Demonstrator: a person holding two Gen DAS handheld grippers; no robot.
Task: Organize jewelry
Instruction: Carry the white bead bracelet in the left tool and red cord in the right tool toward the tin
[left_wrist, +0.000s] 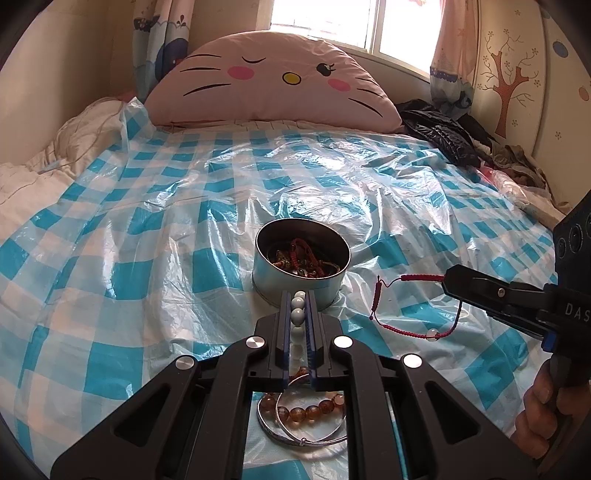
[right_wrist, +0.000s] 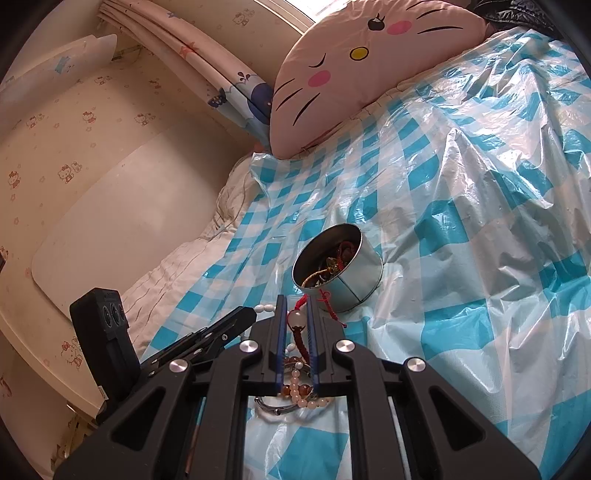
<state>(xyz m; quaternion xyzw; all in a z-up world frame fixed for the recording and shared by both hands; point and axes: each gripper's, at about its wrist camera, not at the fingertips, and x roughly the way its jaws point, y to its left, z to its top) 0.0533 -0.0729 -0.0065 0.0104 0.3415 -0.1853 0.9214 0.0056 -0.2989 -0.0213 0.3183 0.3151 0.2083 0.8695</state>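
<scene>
A round metal tin (left_wrist: 301, 269) stands on the blue checked plastic sheet (left_wrist: 147, 221), with red cords and dark beads inside; it also shows in the right wrist view (right_wrist: 338, 267). My left gripper (left_wrist: 298, 295) is shut on a white bead bracelet (left_wrist: 297, 314) just in front of the tin. My right gripper (right_wrist: 295, 301) is shut on a red cord bracelet (right_wrist: 297, 319) with a clear bead, held above the sheet right of the tin. In the left wrist view the red cord bracelet (left_wrist: 406, 306) hangs from the right gripper (left_wrist: 448, 280).
Under the left gripper lie an amber bead bracelet (left_wrist: 310, 410) and silver bangles (left_wrist: 306, 439). A pink cat-face pillow (left_wrist: 273, 85) is at the bed's head. Dark clothes (left_wrist: 443, 136) are piled at the far right. A quilt (left_wrist: 44, 162) lies at left.
</scene>
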